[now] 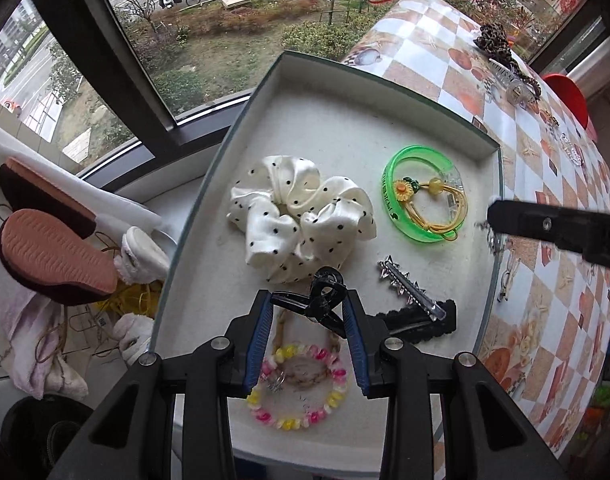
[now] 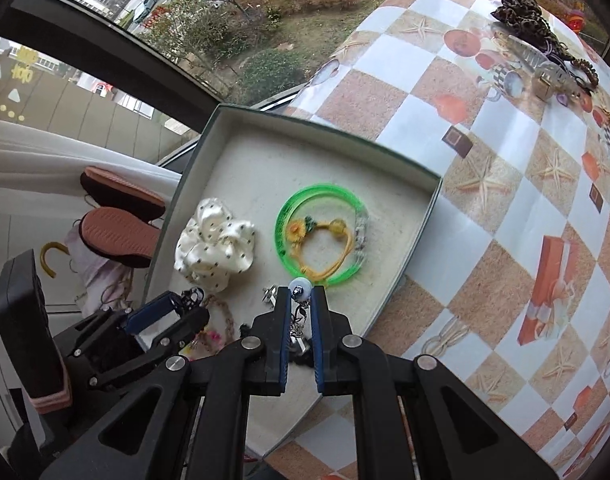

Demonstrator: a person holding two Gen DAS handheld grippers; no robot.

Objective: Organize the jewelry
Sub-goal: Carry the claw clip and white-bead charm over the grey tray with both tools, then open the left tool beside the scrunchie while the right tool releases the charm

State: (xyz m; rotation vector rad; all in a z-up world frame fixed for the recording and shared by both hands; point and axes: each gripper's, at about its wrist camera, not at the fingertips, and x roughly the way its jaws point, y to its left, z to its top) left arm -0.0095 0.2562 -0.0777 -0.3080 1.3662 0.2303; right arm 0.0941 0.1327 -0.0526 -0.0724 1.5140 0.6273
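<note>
An open white-lined box [image 1: 347, 76] sits at the table's left end; it also shows in the right wrist view [image 2: 325, 126]. In it lie a white polka-dot scrunchie [image 1: 297, 216], a green bangle [image 1: 423, 196] around a yellow flower hair tie [image 1: 429, 196], a clear spiked clip [image 1: 411, 290] on a black clip, and a pink-yellow bead bracelet [image 1: 297, 388]. My left gripper [image 1: 309, 304] is shut on a black claw clip [image 1: 323, 300] just above the box floor. My right gripper [image 2: 299, 296] is shut on a silver chain piece with a white bead [image 2: 299, 285], above the box's near part.
On the checkered tablecloth [image 2: 485, 208] at the far right lie a leopard scrunchie [image 2: 521, 8], clear clips [image 2: 545, 68] and other small pieces. Left of the table are slippers [image 1: 53, 252], cloth and a window.
</note>
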